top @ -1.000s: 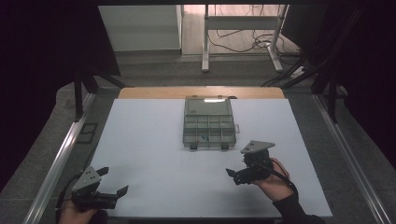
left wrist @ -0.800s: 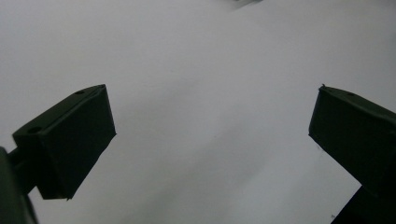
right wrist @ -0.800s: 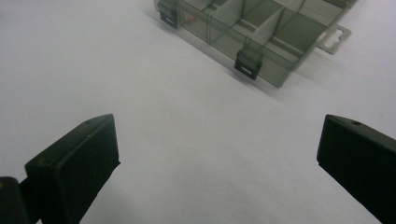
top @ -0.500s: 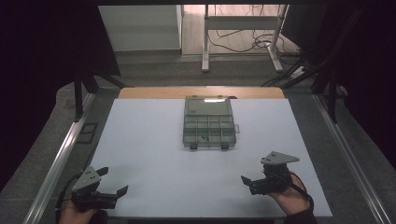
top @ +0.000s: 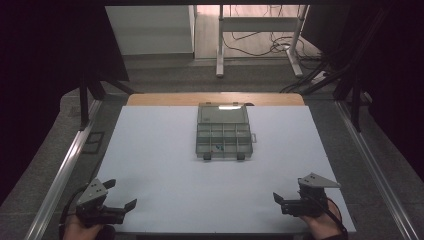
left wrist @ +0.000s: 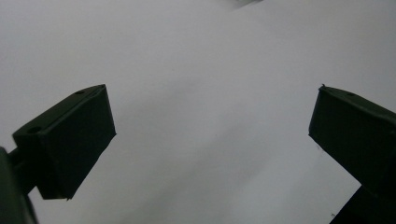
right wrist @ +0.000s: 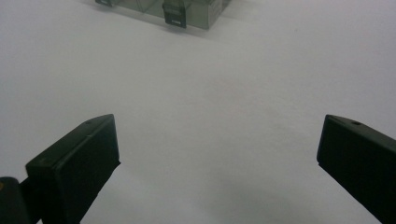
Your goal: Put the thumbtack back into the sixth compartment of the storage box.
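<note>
1. Grey and see-through, the plastic box (top: 223, 131) sits in the middle of the white desk (top: 150, 150) in the high view. Its long side runs away from the person, with its clips facing them.
2. In the left gripper view, the left tool (left wrist: 210, 144) is wide open, holding nothing.
3. In the right gripper view, the right tool (right wrist: 215, 158) is wide open and empty, with the box far ahead.

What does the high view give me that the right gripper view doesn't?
High view alone: the whole compartment box with its lid open at mid-table, the left gripper and right gripper near the front corners, and the floor beyond. Right gripper view alone: its own jaws standing wide apart, close up, with nothing between them. Both: the white table and the box's front latches.
</note>
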The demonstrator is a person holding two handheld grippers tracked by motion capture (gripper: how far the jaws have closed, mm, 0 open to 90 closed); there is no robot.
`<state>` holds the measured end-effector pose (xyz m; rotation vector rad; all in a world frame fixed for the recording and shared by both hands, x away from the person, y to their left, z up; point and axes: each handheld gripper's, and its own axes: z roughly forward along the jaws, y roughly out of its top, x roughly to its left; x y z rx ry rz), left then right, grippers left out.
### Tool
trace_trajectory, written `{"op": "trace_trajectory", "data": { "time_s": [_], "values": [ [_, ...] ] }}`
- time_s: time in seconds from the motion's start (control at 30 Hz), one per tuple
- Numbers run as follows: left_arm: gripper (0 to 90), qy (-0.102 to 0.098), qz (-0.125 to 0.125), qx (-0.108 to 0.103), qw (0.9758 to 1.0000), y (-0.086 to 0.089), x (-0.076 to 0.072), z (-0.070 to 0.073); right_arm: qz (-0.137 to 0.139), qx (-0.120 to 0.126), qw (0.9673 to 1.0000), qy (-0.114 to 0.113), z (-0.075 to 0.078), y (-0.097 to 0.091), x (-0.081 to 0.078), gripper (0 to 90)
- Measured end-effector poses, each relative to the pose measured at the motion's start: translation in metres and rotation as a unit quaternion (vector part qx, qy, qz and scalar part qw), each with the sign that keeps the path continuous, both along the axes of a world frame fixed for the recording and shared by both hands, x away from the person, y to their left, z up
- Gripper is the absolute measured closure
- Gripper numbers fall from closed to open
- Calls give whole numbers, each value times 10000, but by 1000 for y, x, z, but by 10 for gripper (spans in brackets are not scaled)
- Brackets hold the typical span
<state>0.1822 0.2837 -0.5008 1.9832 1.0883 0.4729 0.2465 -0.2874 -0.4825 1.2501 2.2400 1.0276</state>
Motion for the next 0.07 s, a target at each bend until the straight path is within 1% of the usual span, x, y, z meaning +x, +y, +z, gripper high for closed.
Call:
{"op": "trace_trajectory", "data": {
  "time_s": [0.07],
  "values": [
    [6, 9, -3, 23, 10000, 0, 1, 0, 8, -69, 10000, 44, -1, 1, 1, 0]
  ]
}}
